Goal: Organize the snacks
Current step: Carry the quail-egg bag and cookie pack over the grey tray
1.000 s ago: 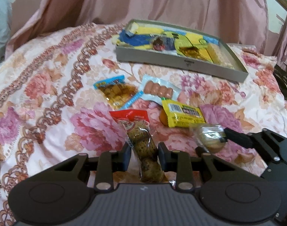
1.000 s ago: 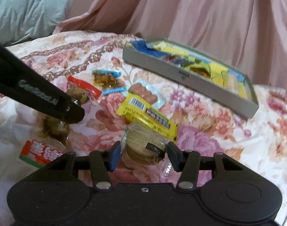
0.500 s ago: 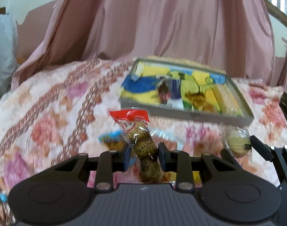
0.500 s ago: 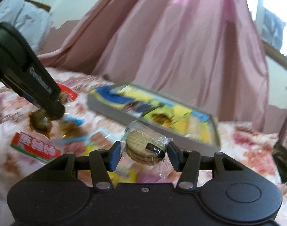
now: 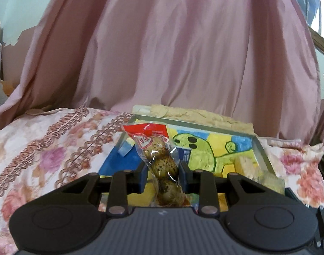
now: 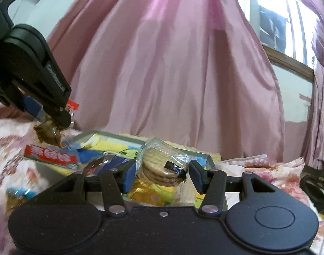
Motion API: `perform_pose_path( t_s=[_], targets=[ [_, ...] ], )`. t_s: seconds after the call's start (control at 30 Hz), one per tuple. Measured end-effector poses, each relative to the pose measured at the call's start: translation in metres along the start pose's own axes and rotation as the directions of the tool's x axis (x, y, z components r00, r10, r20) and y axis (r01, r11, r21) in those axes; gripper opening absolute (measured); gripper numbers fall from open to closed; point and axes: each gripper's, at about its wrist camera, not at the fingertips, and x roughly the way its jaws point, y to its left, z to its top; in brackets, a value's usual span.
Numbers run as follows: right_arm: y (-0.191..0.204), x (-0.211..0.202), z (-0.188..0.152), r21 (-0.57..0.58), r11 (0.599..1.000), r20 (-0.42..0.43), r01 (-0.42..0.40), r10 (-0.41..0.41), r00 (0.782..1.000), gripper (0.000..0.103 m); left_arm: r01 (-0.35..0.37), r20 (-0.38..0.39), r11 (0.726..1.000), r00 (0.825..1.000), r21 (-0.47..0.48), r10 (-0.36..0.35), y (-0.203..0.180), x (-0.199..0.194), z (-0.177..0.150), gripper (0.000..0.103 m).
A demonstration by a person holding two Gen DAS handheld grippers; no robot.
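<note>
My left gripper (image 5: 162, 175) is shut on a clear packet of speckled eggs with a red top (image 5: 159, 159), held in the air just in front of the grey tray (image 5: 261, 148). The tray's floor shows a blue, yellow and green drawing, with pale biscuit packs at its right side. My right gripper (image 6: 160, 175) is shut on a clear pack of round biscuits (image 6: 159, 166), also raised before the grey tray (image 6: 119, 136). In the right wrist view the left gripper (image 6: 55, 114) hangs at the upper left with the egg packet (image 6: 49, 131) dangling under it.
The floral bedspread (image 5: 44, 148) lies under and around the tray. A pink curtain (image 5: 183, 53) hangs close behind it, with a window (image 6: 279, 21) at the far right. A loose snack packet (image 6: 15, 197) lies on the spread at the lower left.
Both grippers lifted their packets off the bedspread and carried them forward to the tray, which now looms large. The loose snacks on the spread have dropped out of the left wrist view.
</note>
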Motion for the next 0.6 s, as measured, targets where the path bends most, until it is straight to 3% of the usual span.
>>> perform_pose_path(
  t_s=[0.3, 0.6],
  targets=[
    [-0.001, 0.04, -0.013, 0.05, 0.999, -0.01, -0.003, 0.004, 1.0, 0.055, -0.03, -0.042, 0.999, 0.999, -0.043, 0.028, -0.005, 0.055, 0.0, 0.034],
    [0.012, 0.055, -0.021, 0.047, 0.998, -0.035, -0.036, 0.038, 0.999, 0.055, -0.045, -0.064, 0.998, 0.997, -0.048, 0.041, -0.001, 0.079, -0.003, 0.034]
  ],
)
